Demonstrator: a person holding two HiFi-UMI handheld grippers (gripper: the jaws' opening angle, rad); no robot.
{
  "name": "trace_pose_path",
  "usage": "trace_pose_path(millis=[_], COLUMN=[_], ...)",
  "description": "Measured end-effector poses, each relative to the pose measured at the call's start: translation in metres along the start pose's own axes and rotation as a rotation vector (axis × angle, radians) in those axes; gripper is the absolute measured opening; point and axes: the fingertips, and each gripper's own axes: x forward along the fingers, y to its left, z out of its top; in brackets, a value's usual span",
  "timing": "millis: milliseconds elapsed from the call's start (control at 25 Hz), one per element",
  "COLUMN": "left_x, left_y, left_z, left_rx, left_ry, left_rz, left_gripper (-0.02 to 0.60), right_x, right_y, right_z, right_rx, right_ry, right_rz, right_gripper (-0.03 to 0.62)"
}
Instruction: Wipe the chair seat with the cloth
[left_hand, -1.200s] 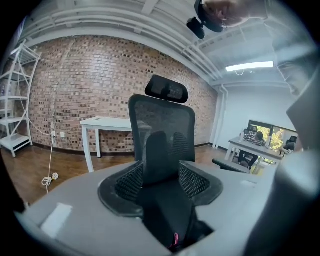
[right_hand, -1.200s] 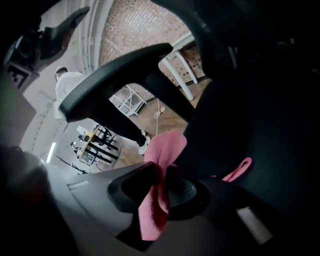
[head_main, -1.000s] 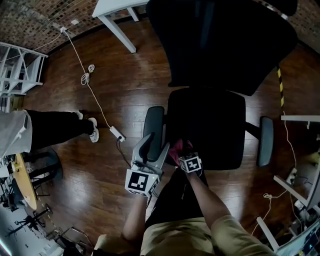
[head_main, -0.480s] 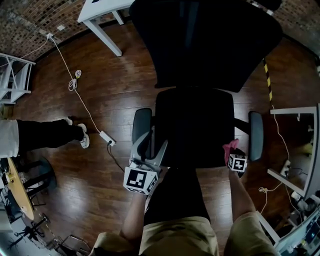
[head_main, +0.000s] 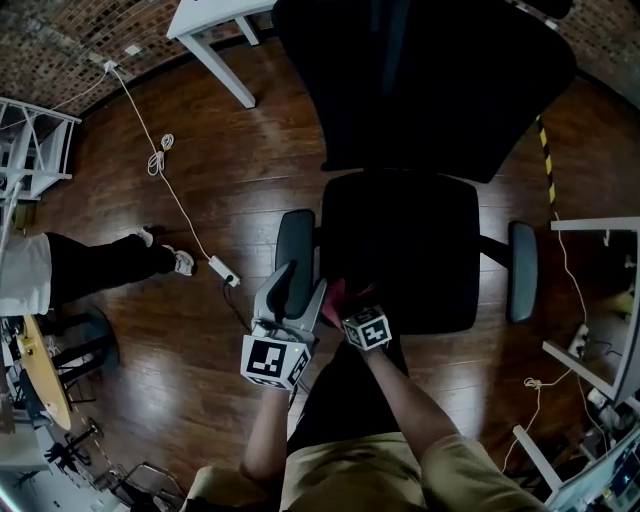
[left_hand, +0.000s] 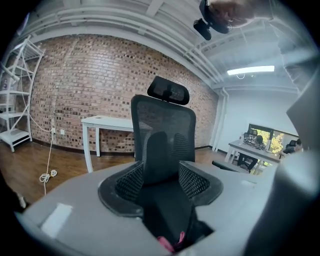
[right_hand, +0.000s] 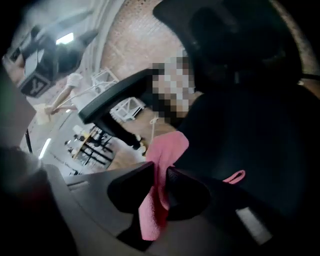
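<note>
The room had a dark wood plank floor (head_main: 230, 190) backed by a red brick wall (left_hand: 90, 85).

Nearest the camera, the person's two forearms reached forward to the near edge of a black office chair.

- The left gripper (head_main: 298, 292) was released. Its jaws stood well apart and gripped nothing. Its own view looked between them at the chair.
- It hung just beside the black padded armrest (head_main: 294, 245) on the person's left.
- The right gripper (right_hand: 161, 182) was clenched on a pink cloth (right_hand: 167, 150). A fold of the fabric was pinched between the jaws, and the rest hung out in front of and behind them.
- In the head view the cloth lay at the near left corner of the black chair seat (head_main: 410, 250), close to that armrest. Contact with the seat could not be confirmed.

The second black armrest (head_main: 522, 270) stood off the far side of the seat. Beyond the seat rose the black mesh backrest (head_main: 430, 80), topped by a black headrest (left_hand: 168, 90).

On the floor to the left, a white cable (head_main: 165, 155) ran to a white power strip (head_main: 222, 268). A bystander's legs in dark trousers (head_main: 110, 262) extended in from the left edge. A white table (head_main: 215, 18) stood farthest out, against the wall.
</note>
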Motion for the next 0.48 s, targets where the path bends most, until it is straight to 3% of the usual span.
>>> trace_pose_path(millis=[80,200,320,480], left_x=[-0.004,-0.011,-0.010,0.004], left_y=[0.002,0.004,0.005,-0.001], left_z=[0.003,0.003,-0.001,-0.002], left_rx=[0.005,0.005,0.020,0.009], left_ry=[-0.002,-0.006,0.001,-0.013], left_rz=[0.009,-0.002,-0.020,-0.036], left_gripper=[0.202,0.202,0.202,0.202], right_x=[0.029,0.029,-0.017,-0.136], right_y=[0.041,0.029,-0.037,-0.164], right_z=[-0.008,-0.031,-0.060,-0.117], right_rx=[-0.102,-0.121,-0.021,0.116], right_ry=[0.092,0.144,0.147,0.195], right_rz=[0.064,-0.009,-0.148,-0.405], right_gripper=[0.077,0.077,0.075,0.075])
